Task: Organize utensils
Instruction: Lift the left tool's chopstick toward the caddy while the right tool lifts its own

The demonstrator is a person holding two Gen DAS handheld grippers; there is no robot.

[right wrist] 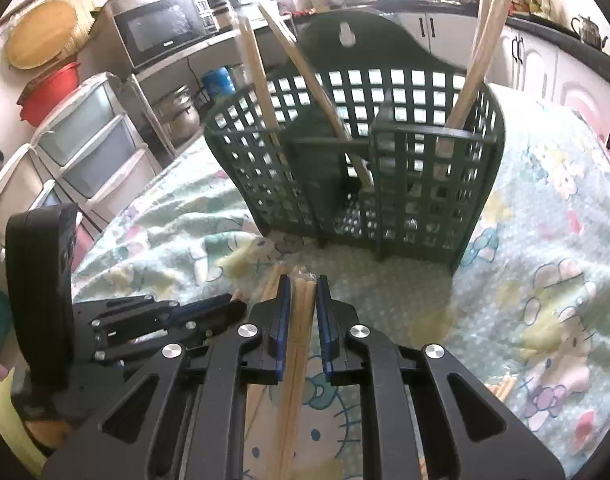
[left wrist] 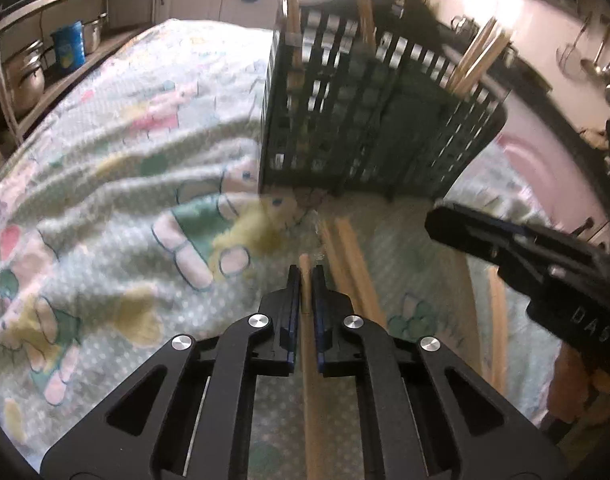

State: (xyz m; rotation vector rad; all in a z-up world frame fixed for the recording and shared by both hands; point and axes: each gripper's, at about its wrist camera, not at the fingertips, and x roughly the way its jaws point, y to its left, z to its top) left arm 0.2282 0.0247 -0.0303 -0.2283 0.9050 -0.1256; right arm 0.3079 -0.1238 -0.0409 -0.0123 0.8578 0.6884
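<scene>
A dark green slotted utensil basket stands on the patterned cloth; it also shows in the right wrist view, with several wooden chopsticks upright in its compartments. My left gripper is shut on a single wooden chopstick just in front of the basket. My right gripper is shut on a pair of wooden chopsticks, also in front of the basket. More chopsticks lie on the cloth beside the left gripper. The right gripper shows at the right of the left wrist view.
The cartoon-print cloth is wrinkled and covers the table. Loose chopstick ends lie at the right. A microwave, plastic drawers, pots and hanging ladles surround the table.
</scene>
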